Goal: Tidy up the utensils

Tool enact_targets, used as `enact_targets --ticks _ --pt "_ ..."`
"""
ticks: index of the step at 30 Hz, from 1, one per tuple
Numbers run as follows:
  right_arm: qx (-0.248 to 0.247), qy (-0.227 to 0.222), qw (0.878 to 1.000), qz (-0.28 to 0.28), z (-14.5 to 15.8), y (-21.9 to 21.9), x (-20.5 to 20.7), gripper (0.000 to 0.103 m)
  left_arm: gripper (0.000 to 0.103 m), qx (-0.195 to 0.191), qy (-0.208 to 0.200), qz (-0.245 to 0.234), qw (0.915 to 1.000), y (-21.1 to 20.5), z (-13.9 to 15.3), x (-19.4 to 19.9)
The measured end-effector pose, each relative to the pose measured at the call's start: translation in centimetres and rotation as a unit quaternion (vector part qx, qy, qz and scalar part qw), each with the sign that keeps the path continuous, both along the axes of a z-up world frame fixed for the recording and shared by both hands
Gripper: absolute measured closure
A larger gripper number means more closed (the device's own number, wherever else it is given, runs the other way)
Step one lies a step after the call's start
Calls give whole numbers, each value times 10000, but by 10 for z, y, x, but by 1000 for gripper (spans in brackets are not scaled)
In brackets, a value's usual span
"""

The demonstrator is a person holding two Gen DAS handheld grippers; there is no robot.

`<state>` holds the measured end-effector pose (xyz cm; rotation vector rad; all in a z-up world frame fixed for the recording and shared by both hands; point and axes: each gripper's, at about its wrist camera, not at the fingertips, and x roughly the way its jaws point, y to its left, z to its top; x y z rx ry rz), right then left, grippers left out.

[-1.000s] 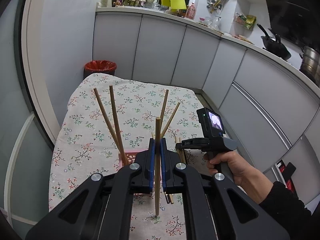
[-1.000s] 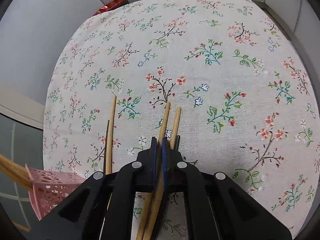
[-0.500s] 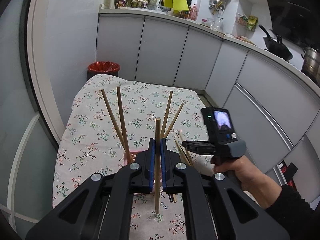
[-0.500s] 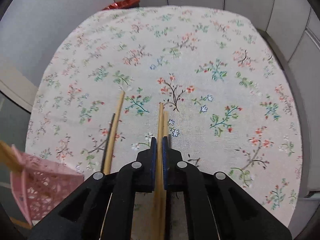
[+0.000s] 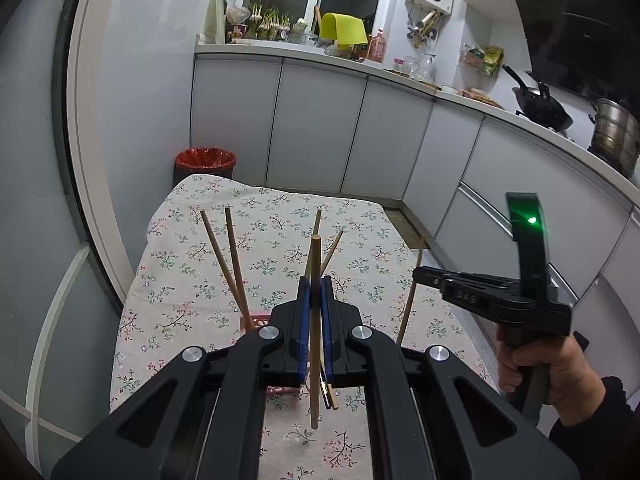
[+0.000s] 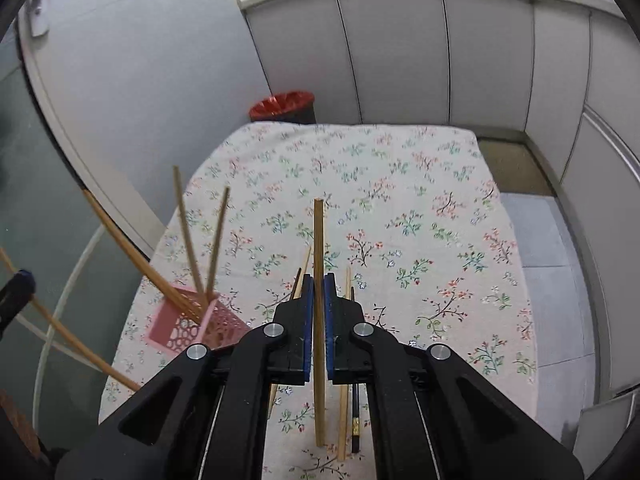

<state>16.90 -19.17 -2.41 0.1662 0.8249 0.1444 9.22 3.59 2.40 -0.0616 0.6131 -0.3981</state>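
The right tool (image 6: 318, 320) is clenched on one wooden chopstick (image 6: 318, 240), held upright, probably for dropping into the pink basket (image 6: 188, 328) to its left. The left tool (image 5: 315, 320) grips another chopstick (image 5: 315, 264). Loose chopsticks (image 6: 343, 412) (one black) lie on the tabletop (image 6: 440, 216); leaning sticks crowd the basket.

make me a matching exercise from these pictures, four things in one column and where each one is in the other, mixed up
Things
1. pink basket
2. red bin
3. black chopstick
4. black wok

Places
A. on the floor past the far end of the table
B. on the kitchen counter
C. standing on the floral tablecloth with wooden chopsticks in it
D. lying flat on the cloth beside loose wooden chopsticks

Pairs: 1-C, 2-A, 3-D, 4-B
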Motion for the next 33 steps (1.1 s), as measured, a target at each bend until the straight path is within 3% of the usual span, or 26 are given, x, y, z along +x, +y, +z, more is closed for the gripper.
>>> enact_targets --ticks 8,22,33 --pt "-9 -422 9991 -7 30 -7 -30 99 98 -89 -170 61 9998 6 12 -5" --pt "112 -1390 9900 194 93 6 -64 99 98 -449 -894 377 9943 32 53 -17" --pt "203 -1580 9862 447 104 25 -71 99 98 -656 -1130 605 9896 44 53 -6"
